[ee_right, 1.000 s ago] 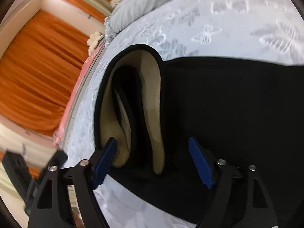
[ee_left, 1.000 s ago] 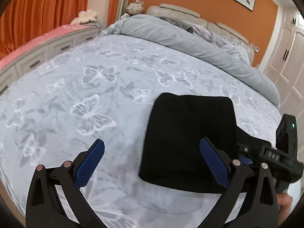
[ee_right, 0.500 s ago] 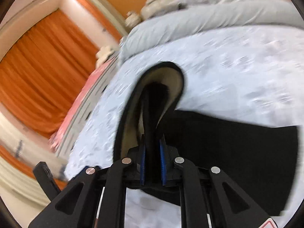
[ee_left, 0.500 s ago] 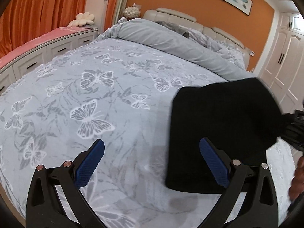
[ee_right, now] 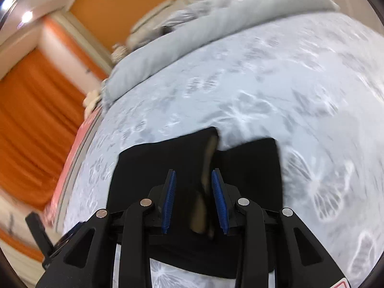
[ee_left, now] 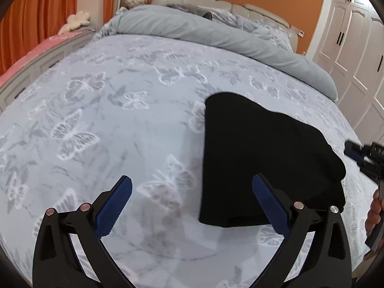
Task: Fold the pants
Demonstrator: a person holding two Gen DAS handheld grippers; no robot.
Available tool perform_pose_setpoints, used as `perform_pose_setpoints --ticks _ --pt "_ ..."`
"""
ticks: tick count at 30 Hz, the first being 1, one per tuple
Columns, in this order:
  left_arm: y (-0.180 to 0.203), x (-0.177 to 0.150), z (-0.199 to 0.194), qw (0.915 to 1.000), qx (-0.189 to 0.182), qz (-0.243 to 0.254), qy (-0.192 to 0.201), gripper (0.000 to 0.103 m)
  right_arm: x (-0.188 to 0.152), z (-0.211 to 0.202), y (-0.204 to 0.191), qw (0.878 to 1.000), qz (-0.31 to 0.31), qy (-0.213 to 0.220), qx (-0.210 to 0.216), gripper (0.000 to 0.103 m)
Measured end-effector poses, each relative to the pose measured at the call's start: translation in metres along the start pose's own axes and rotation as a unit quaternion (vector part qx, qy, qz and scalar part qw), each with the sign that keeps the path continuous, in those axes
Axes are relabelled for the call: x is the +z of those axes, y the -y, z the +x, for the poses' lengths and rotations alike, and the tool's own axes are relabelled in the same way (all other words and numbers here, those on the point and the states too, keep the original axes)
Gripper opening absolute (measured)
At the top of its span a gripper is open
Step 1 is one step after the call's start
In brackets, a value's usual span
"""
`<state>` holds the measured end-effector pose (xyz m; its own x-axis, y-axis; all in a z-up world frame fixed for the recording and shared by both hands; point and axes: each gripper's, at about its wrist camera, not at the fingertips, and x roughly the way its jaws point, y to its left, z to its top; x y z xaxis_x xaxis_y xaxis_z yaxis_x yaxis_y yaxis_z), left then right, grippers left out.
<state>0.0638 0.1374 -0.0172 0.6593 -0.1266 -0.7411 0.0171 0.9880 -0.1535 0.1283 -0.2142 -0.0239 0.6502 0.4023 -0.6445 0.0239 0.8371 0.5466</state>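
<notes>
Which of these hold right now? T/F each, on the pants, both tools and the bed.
1. The left tool is wide open and holds nothing. True.
2. The black pants lie spread out at full length. False: they are folded into a compact bundle.
3. The right tool has pants fabric between its pads. True.
4. The bed cover is plain white. False: it is pale grey with a butterfly print.

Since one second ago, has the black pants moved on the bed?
Yes. In the left wrist view the pants now lie further right on the butterfly bedspread, nearer the white wardrobe, with the right gripper around a fold.
</notes>
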Motion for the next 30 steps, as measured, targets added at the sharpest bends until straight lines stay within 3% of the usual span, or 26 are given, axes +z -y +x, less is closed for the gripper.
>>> perform_pose_setpoints --ticks 3,7,9,11,12,13,14,15,16,17,21,23,25,26,27,29,30 --pt "0.004 -0.003 0.004 1.0000 0.004 0.004 -0.006 0.098 0.000 0.021 0.003 0.999 0.001 -0.022 -0.028 0.032" --pt "0.011 -0.007 0.005 0.9998 0.005 0.020 -0.005 0.098 -0.004 0.032 0.029 0.996 0.049 -0.078 0.013 0.033" --pt "0.015 -0.007 0.006 0.9996 0.005 0.028 -0.004 0.098 -0.008 0.029 0.025 0.995 0.050 -0.084 0.026 0.052" --pt "0.019 -0.009 0.007 0.9994 0.001 0.035 -0.007 0.098 -0.014 0.023 0.018 0.995 0.038 -0.084 0.035 0.062" --pt "0.020 -0.010 0.009 0.9993 -0.002 0.036 -0.010 0.098 -0.018 0.022 0.016 0.995 0.029 -0.089 0.037 0.063" --pt "0.022 -0.011 0.010 0.9992 -0.006 0.037 -0.014 0.098 -0.023 0.024 0.014 0.995 0.015 -0.097 0.033 0.063" --pt "0.023 -0.012 0.012 0.9991 -0.009 0.039 -0.018 0.098 -0.028 0.029 0.010 0.994 -0.001 -0.106 0.023 0.055" --pt "0.025 -0.012 0.014 0.9990 -0.011 0.039 -0.020 0.098 -0.036 0.039 0.006 0.992 -0.028 -0.120 -0.010 0.034" --pt "0.026 -0.014 0.017 0.9988 -0.015 0.038 -0.025 0.098 -0.039 0.042 0.004 0.992 -0.040 -0.120 -0.020 0.034" --pt "0.028 -0.014 0.019 0.9987 -0.019 0.037 -0.031 0.098 -0.040 0.040 0.000 0.992 -0.044 -0.116 -0.019 0.010" --pt "0.031 -0.016 0.022 0.9981 -0.035 0.032 -0.040 0.098 -0.028 -0.017 -0.025 0.997 -0.047 -0.050 0.045 0.011" --pt "0.032 -0.017 0.020 0.9978 -0.044 0.033 -0.036 0.098 -0.032 -0.035 -0.025 0.997 -0.056 -0.033 0.040 0.011" --pt "0.035 -0.017 0.020 0.9971 -0.057 0.036 -0.036 0.098 -0.042 -0.024 -0.003 0.997 -0.042 -0.066 -0.018 0.013" --pt "0.035 -0.017 0.022 0.9968 -0.060 0.037 -0.039 0.098 -0.048 -0.009 0.012 0.993 -0.031 -0.099 -0.052 0.021" --pt "0.036 -0.017 0.023 0.9965 -0.062 0.037 -0.042 0.098 -0.052 0.002 0.021 0.989 -0.027 -0.124 -0.070 0.023" --pt "0.037 -0.017 0.028 0.9955 -0.073 0.032 -0.051 0.098 -0.052 0.003 0.030 0.991 -0.010 -0.121 -0.049 0.027" --pt "0.037 -0.017 0.030 0.9947 -0.081 0.027 -0.056 0.098 -0.048 -0.006 0.029 0.993 -0.004 -0.110 -0.042 0.039"
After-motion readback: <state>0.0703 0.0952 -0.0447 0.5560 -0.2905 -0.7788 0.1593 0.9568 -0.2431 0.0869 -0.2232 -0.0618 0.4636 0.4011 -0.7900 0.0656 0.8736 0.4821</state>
